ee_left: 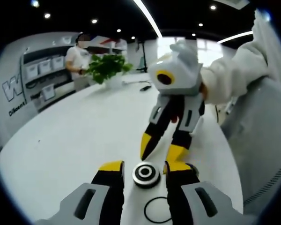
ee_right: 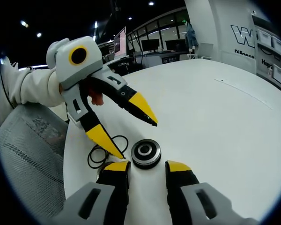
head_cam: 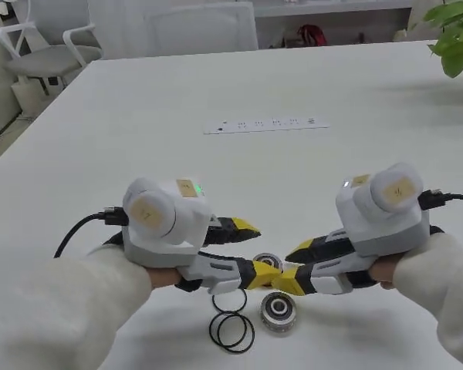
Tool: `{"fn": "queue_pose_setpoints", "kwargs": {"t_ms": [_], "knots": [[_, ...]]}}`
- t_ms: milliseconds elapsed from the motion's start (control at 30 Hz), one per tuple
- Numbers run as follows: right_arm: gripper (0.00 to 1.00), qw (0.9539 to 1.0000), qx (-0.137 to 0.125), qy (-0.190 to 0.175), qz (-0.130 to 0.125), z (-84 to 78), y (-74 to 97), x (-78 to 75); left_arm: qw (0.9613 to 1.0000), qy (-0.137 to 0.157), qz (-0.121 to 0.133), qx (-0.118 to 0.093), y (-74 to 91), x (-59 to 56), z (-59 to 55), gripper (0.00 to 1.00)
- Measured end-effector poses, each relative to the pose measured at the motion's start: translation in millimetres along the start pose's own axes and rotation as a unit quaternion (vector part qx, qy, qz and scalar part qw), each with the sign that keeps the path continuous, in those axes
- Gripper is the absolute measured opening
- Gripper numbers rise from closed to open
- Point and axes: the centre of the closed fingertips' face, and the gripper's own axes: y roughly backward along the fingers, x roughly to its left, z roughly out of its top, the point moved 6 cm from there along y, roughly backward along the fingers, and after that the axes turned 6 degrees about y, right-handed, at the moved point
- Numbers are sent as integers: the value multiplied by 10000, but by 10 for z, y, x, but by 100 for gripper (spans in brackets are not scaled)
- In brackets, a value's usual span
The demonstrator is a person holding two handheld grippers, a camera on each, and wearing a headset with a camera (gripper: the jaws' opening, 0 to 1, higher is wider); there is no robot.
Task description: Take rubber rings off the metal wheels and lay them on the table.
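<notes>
A broad white table (head_cam: pixel 293 85) takes up the middle of the room, with a pale flat strip (head_cam: pixel 266 124) lying on it. Past its far left corner stands a white-armed office chair (head_cam: pixel 50 46). Green plant leaves (head_cam: pixel 455 35) reach in at the far right. Shelves of storage bins (ee_left: pixel 42 70) line one wall, with a person (ee_left: pixel 77 58) beside them. Ceiling light strips (ee_left: pixel 147 16) glow overhead. Monitors (ee_right: pixel 150 45) stand further back.

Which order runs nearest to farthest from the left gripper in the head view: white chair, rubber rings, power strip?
From the left gripper:
1. Rubber rings, just below its jaws.
2. Power strip, farther ahead, centre.
3. White chair, far back left.
</notes>
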Motion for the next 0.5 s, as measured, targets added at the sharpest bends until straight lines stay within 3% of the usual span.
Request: {"fn": "queue_pose_setpoints", "kwargs": {"t_ms": [500], "knots": [[18,10000,59,74,28,-29,-32,28,9998,138,12,121,-74,-32,-105,22]]}}
